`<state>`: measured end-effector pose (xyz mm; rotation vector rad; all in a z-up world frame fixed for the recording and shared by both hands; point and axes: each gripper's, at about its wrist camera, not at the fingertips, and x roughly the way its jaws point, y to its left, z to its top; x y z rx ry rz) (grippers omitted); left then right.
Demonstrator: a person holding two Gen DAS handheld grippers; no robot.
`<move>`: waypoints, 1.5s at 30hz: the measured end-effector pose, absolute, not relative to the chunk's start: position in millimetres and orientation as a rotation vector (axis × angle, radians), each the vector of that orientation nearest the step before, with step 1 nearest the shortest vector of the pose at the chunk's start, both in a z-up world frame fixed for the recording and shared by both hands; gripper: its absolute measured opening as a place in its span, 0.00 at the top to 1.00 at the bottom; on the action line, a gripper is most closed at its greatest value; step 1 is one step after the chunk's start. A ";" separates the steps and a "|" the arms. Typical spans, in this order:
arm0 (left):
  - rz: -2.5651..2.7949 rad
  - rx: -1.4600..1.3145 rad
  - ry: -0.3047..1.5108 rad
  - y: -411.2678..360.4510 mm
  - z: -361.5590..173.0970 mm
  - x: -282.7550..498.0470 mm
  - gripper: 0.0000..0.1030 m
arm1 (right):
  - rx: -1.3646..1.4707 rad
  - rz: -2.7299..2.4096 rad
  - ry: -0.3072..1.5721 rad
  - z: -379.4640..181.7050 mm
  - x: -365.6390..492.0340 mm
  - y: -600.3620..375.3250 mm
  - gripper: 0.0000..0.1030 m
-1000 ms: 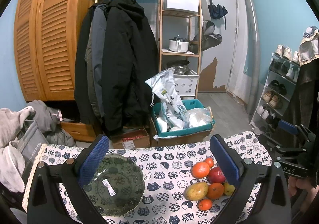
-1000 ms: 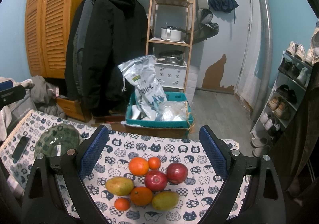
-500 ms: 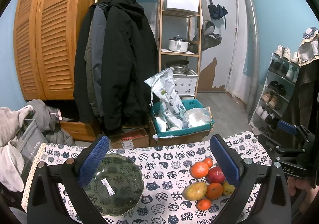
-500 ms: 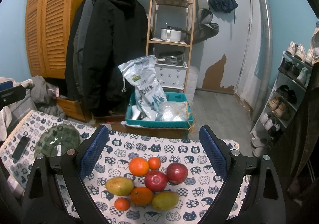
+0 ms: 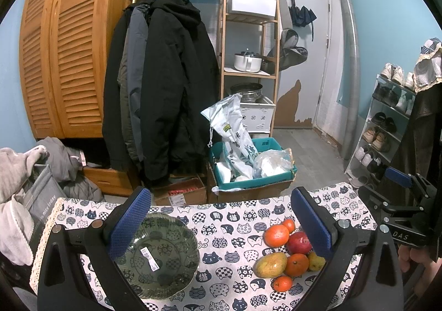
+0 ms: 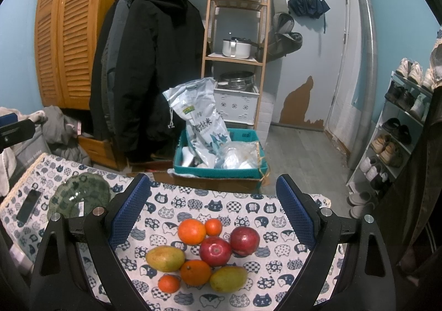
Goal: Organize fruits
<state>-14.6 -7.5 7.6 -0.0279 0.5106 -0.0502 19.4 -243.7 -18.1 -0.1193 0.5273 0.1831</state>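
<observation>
Green glass, ribbed and scalloped: the bowl (image 5: 157,255) sits empty on the cat-print tablecloth (image 5: 232,217) at the left of the table, a white barcode sticker on its inner face. The left gripper (image 5: 221,228) hangs above the cloth with its blue-padded jaws spread wide and nothing between them; the bowl lies under and just inside its left finger, and the fruit pile sits at its right finger. In the right wrist view a dark phone (image 6: 29,206) lies left of the bowl, near the table edge.

Further right, the fruit is bunched touching: two mangoes (image 6: 165,255), two large oranges (image 6: 191,231), two small tangerines (image 6: 213,227) and two red apples (image 6: 215,251). The right gripper (image 6: 212,211) is also fully open and empty, and the whole cluster lies between its fingers, slightly nearer than the tips and below them.

Judgement: the step in hand is the first pick, with no fruit yet in the bowl. It is best done from the outside of the pile. The far small tangerine or the right-hand apple (image 6: 244,233) offers free flanks. The centre apple is hemmed in, and closing on it risks rolling its neighbours towards the near edge. The jaws should descend astride one fruit only and grip at its widest part. The carry then runs left across the cloth to the bowl.
</observation>
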 end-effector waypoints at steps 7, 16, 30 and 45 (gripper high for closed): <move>-0.052 -0.030 0.514 -8.8 7.8 -15.6 0.01 | -0.121 0.180 0.527 -11.9 18.5 -243.2 0.12; -0.057 -0.032 0.520 -10.6 8.6 -16.4 0.01 | -0.124 0.170 0.532 -10.6 18.6 -250.4 0.12; -0.099 -0.012 0.650 -24.7 -20.6 15.7 0.01 | -0.128 0.143 0.664 -42.7 34.4 -266.1 0.12; -0.152 -0.019 0.860 -40.1 -88.6 50.5 0.01 | -0.107 0.128 0.908 -107.2 52.2 -284.1 0.12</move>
